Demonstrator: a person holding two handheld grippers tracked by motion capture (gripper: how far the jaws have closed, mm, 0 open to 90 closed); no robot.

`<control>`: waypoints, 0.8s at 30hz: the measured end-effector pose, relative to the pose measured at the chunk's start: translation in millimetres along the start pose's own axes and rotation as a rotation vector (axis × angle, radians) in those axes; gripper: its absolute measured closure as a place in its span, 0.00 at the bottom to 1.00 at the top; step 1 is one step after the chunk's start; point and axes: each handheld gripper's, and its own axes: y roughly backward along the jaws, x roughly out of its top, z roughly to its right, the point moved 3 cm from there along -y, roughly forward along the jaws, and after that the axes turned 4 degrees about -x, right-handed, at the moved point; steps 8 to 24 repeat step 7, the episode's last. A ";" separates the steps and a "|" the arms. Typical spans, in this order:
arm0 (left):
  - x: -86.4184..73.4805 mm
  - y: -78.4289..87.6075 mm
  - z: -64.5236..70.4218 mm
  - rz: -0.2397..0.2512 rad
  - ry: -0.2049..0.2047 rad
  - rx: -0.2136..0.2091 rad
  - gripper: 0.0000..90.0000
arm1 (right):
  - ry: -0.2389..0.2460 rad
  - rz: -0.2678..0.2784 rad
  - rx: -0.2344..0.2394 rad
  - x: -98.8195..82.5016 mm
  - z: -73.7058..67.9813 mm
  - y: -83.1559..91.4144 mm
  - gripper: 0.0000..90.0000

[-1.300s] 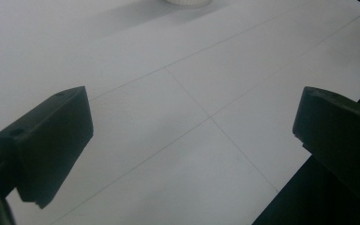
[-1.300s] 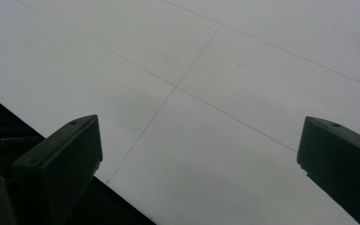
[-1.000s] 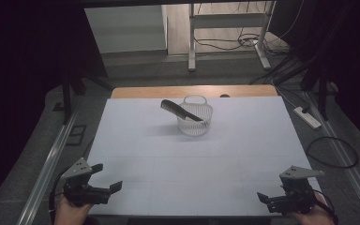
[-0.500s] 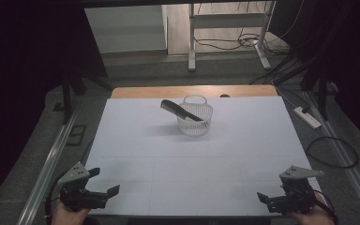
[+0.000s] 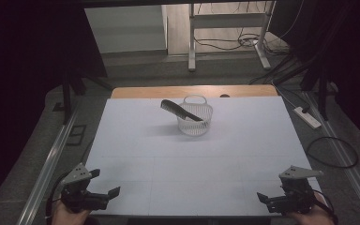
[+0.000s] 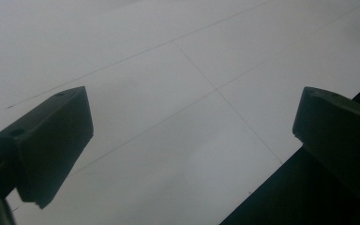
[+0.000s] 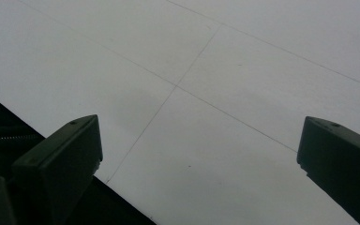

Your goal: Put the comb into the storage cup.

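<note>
White and matte, the table [image 5: 168,159] is a smooth sheet crossed by a few thin seam lines, with a strip of bare wood showing along its far edge and dark floor, cables and metal frame legs beyond it. Near the far middle of the sheet stands a small basket [image 5: 195,121], round, pale and see-through, its wall made of fine upright ribs and a thin hoop handle rising at its back rim. Across its mouth lies a comb [image 5: 180,109], black, long and flat, with a row of fine teeth along one edge; it rests tilted, the right end dipping inside the basket and touching the rim, the left end sticking out up and over the left side, clear of the table. Both grippers are at the near edge, well apart from the basket and from each other. At the near left corner the left gripper [image 5: 107,194] is held in a hand, its blocky black jaws spread wide with nothing between them, and its own view shows bare sheet and the table's edge between the two dark pads. At the near right corner the right gripper [image 5: 266,200] is likewise spread and empty, a grey three-cornered plate on top, its jaws over the white sheet's edge
</note>
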 end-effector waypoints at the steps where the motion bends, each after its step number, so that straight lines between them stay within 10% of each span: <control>1: 0.0 -0.4 0.1 -0.007 -0.004 0.003 0.00 | 0.000 0.000 0.000 0.1 -0.1 0.0 0.01; 24: 0.5 -1.8 0.2 -0.020 0.001 0.004 0.00 | 0.004 -0.002 -0.001 0.2 -0.3 -0.5 0.01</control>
